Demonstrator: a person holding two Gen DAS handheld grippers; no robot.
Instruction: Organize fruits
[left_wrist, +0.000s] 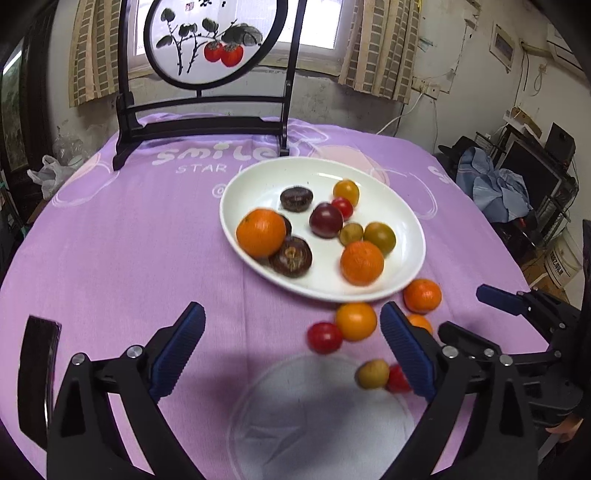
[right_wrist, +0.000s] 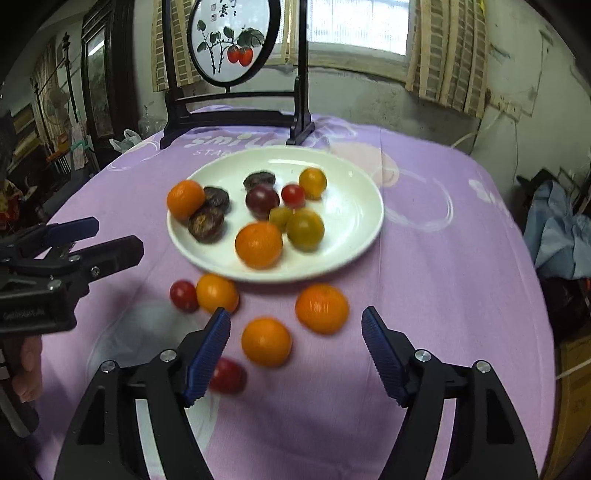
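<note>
A white oval plate (left_wrist: 258, 173) (right_wrist: 354, 173) on the purple cloth holds two oranges (left_wrist: 260, 232), dark brown fruits (left_wrist: 290, 256) and several small tomatoes. More fruit lies loose on the cloth in front of it: a mandarin (right_wrist: 322, 308), an orange fruit (right_wrist: 266, 341), an orange tomato (right_wrist: 217, 292) and red tomatoes (right_wrist: 183, 295). My right gripper (right_wrist: 295, 314) is open. The orange fruit sits between its fingers, untouched. My left gripper (left_wrist: 291, 310) is open over bare cloth, left of the loose fruit. Each gripper also shows in the other's view: the right gripper (left_wrist: 461, 310) and the left gripper (right_wrist: 118, 236).
A dark wooden stand with a round painted screen (left_wrist: 207, 40) stands at the table's far edge behind the plate. A dark flat object (left_wrist: 40, 354) lies at the near left. A hand (right_wrist: 29, 369) holds the left gripper. Clutter and blue cloth (left_wrist: 495, 188) lie beyond the table's right edge.
</note>
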